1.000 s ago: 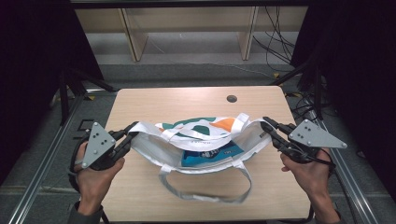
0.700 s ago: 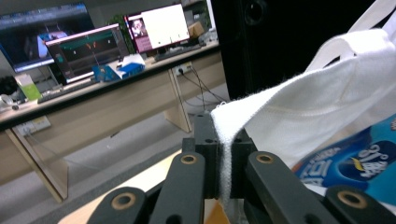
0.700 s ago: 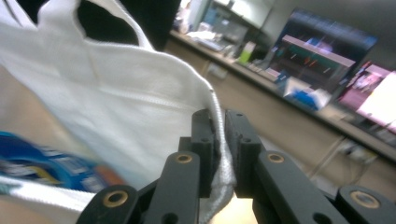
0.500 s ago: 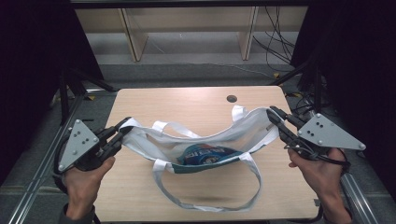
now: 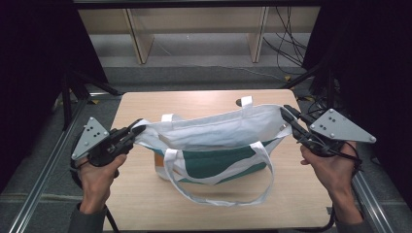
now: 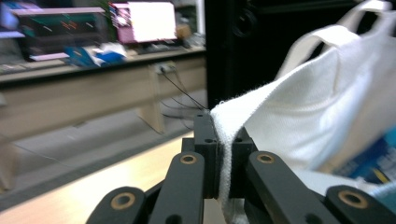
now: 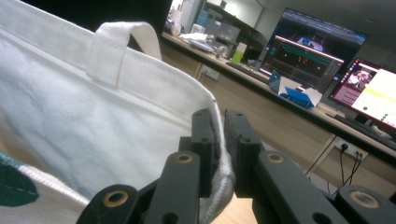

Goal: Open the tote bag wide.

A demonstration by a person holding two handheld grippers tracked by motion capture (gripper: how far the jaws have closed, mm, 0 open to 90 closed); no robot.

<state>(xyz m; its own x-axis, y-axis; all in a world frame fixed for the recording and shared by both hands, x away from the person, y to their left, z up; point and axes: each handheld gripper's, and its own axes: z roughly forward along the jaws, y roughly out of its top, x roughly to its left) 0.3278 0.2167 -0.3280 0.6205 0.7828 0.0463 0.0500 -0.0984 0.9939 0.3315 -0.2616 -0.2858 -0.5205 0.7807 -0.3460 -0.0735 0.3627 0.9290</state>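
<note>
A white cloth tote bag [image 5: 218, 133] with a green and orange print and long white handles hangs stretched between my two grippers above the wooden table [image 5: 145, 104]. My left gripper [image 5: 137, 130] is shut on the bag's left rim; the left gripper view shows the white hem [image 6: 225, 154] pinched between the black jaws of that gripper [image 6: 224, 140]. At the other end, my right gripper [image 5: 286, 116] is shut on the right rim, where the bag's cloth edge [image 7: 218, 140] is clamped in the same gripper [image 7: 218, 128]. One handle loop [image 5: 218, 194] droops onto the table in front.
A small dark round object [image 5: 239, 102] lies on the table behind the bag. A wooden shelf unit [image 5: 194, 29] stands beyond the table, and cables trail on the floor at right. Metal rails run along both table sides.
Both grippers have pulled outward and lifted the bag's rim, so the bag went from lying slumped on the table to hanging taut with its mouth stretched wide.
</note>
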